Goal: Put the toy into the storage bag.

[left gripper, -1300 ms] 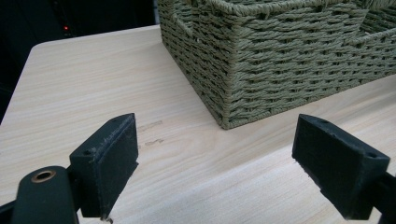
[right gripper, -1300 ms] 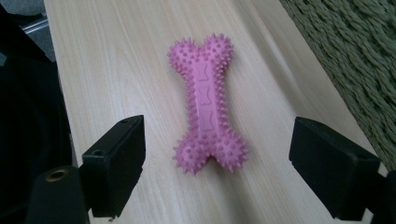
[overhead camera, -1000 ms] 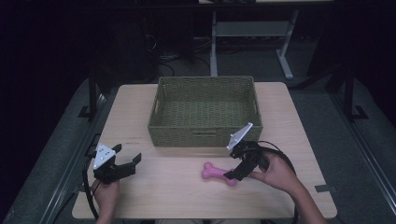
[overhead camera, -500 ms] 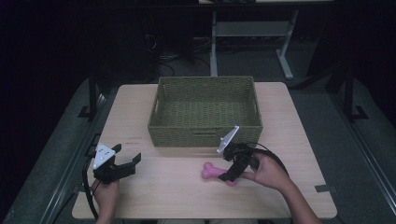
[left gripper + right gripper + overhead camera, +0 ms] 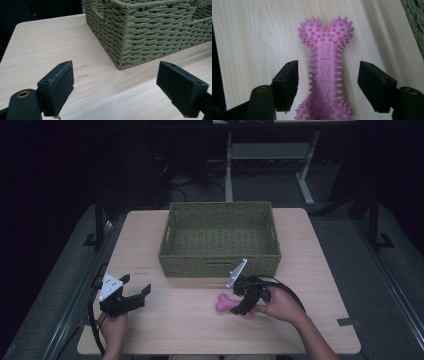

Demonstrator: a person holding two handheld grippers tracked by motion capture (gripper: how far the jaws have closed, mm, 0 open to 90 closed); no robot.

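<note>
High view, desk (image 5: 165, 320): a pale wooden top, with a person's hands coming in from the near edge.
High view, basket (image 5: 220, 265): green and woven, in the middle of the desk, beyond both hands.
High view, toy bone (image 5: 223, 303): pink, flat on the desk just in front of the basket, right of centre.
High view, right claw (image 5: 243, 306): down over the toy bone, held in the person's right hand.
High view, left claw (image 5: 136, 287): near the left front of the desk, well apart from the toy bone.
Left gripper view, left claw (image 5: 115, 91): released, jaws wide apart with bare desk between them; a corner of the basket (image 5: 150, 32) stands ahead.
Right gripper view, toy bone (image 5: 325, 62): spiky, lying lengthwise between the jaws.
Right gripper view, right claw (image 5: 328, 86): jaws have just been closing on either side of the bone's shaft; a gap shows on each side, so not yet gripping.
</note>
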